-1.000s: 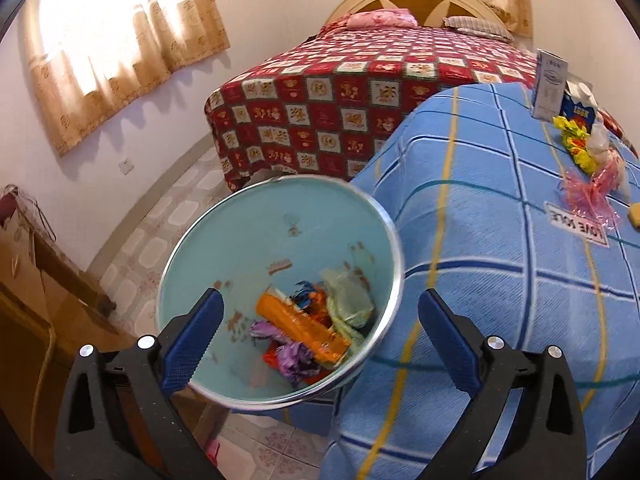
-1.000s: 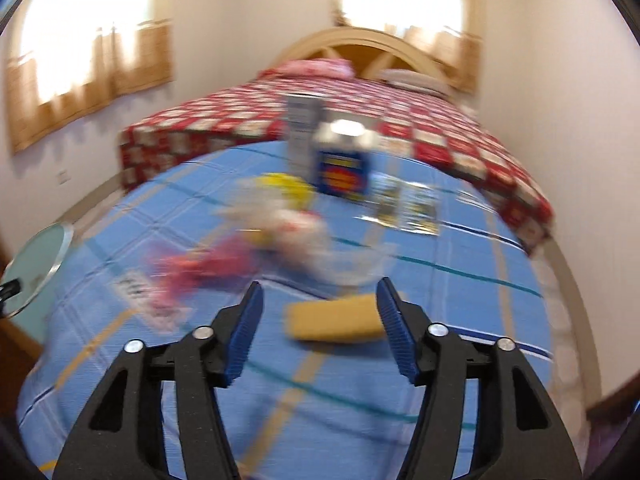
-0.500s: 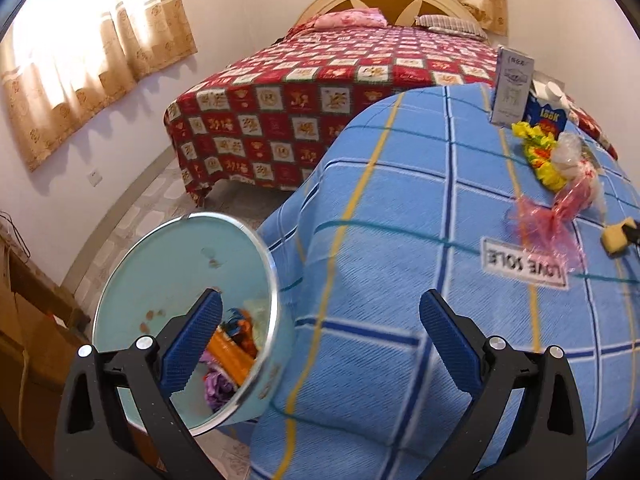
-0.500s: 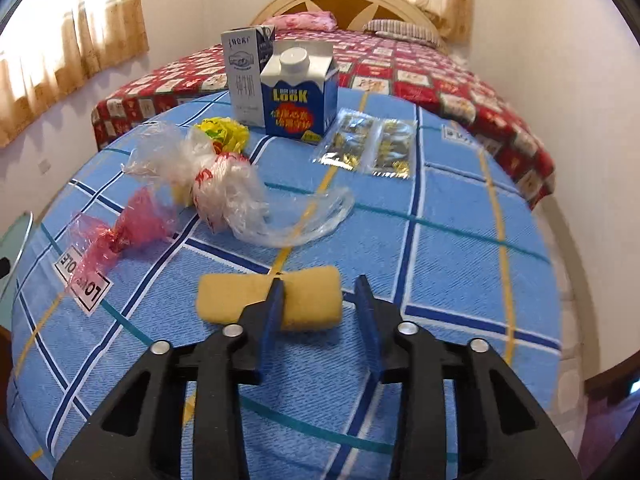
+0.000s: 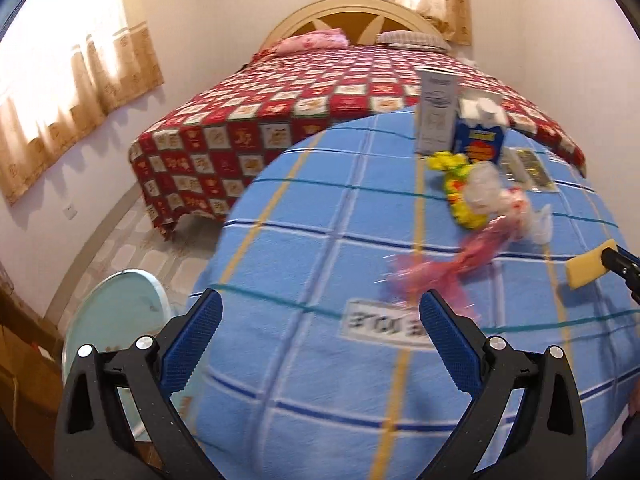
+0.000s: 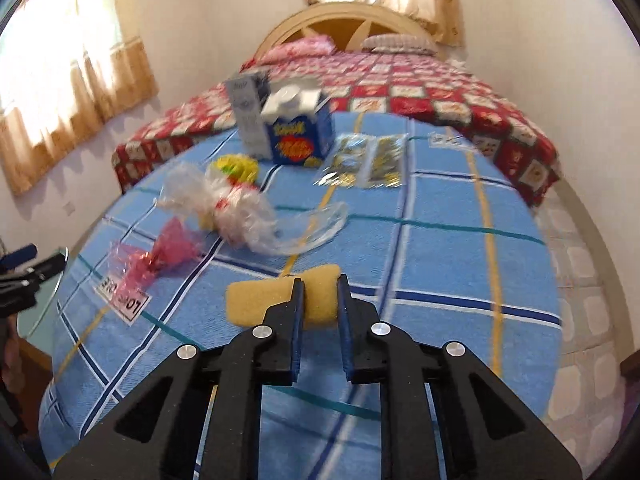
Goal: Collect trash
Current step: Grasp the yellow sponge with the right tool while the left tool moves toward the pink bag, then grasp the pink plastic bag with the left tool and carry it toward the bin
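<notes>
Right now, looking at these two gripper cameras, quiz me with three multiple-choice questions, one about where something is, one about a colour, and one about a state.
1. Where does the blue carton stand?
A. on the floor
B. on the blue checked blanket, beside the grey carton
C. inside the bin

2. What colour is the sponge in the right gripper?
A. yellow
B. green
C. white

3. How is the left gripper?
A. shut on the pink wrapper
B. shut on the sponge
C. open, holding nothing

Answers:
1 B: both cartons stand upright together at the blanket's far end.
2 A: the block between the narrowed pads is plainly yellow.
3 C: its blue pads stand wide apart with only blanket between them; the pink wrapper lies beyond.
</notes>
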### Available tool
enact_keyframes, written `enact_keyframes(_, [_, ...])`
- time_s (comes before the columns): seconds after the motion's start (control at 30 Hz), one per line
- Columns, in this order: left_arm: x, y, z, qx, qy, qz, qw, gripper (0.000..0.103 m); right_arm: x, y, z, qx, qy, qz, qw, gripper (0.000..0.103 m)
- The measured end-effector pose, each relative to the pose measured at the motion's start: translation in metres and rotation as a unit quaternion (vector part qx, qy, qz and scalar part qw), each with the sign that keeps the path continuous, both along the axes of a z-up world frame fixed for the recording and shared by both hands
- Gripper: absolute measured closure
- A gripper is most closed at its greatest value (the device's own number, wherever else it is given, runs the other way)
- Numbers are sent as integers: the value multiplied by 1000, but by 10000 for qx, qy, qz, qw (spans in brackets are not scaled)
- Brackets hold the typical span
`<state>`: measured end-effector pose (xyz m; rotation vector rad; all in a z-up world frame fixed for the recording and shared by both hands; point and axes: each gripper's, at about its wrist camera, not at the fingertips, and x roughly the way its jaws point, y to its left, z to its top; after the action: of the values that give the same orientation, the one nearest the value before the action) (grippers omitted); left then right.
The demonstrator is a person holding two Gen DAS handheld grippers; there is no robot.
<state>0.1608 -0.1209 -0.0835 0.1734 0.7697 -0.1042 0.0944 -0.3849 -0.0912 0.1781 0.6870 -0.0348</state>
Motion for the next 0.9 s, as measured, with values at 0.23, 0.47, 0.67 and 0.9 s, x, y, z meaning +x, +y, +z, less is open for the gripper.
enact_keyframes(0.23, [13, -54, -20, 301, 206, -256, 9990, 6, -14, -16, -2, 206, -161, -206, 9994, 87])
enact_keyframes(0.47, [29, -56, -45, 346, 751, -333, 9960, 13, -18, -16, -6, 259, -208, -78, 9994, 86])
enact_keyframes(0.67, [31, -49, -52, 6, 1081, -653, 9920, 82, -18, -4, -8, 256, -206, 54, 9994, 86])
enact_keyframes(0.9, [6, -16, -30, 79, 648, -649, 9958, 83, -20, 22, 4, 204, -413, 315, 9984, 86])
